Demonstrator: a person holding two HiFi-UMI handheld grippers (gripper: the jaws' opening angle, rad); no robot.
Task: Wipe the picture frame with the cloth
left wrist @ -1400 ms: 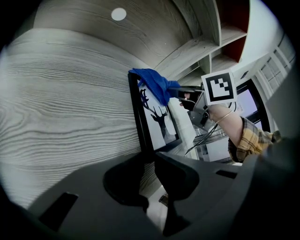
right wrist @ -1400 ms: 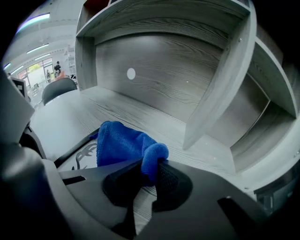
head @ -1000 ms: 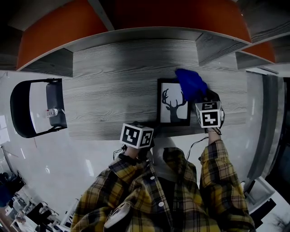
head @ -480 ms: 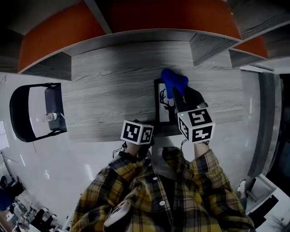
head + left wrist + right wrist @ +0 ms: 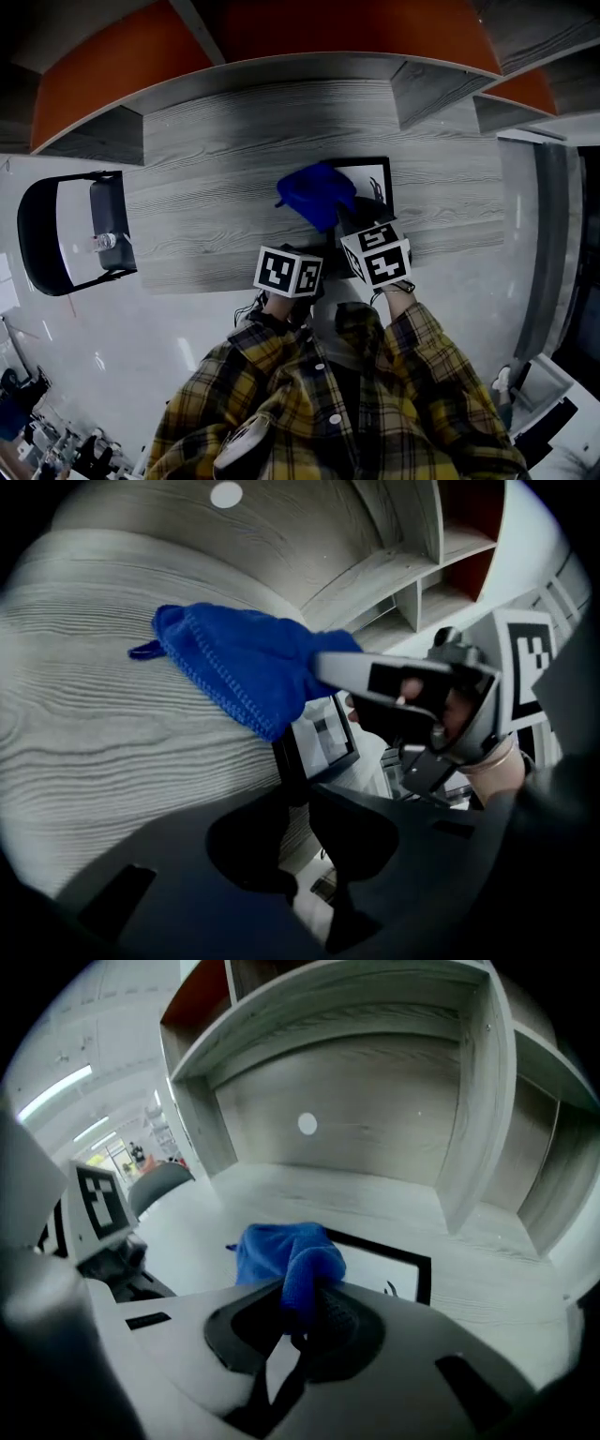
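Two grippers, right gripper [image 5: 298,1312] pinching blue cloth [image 5: 281,1251] atop picture frame [image 5: 380,1265], left gripper [image 5: 298,803] clamped on frame's near corner.

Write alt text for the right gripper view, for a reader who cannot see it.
The right gripper is shut on a bunched blue cloth that covers the left part of a black picture frame lying on a grey wood-grain desk. Shelf compartments rise behind.

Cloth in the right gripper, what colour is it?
The cloth is bright blue, clearest in left gripper view.
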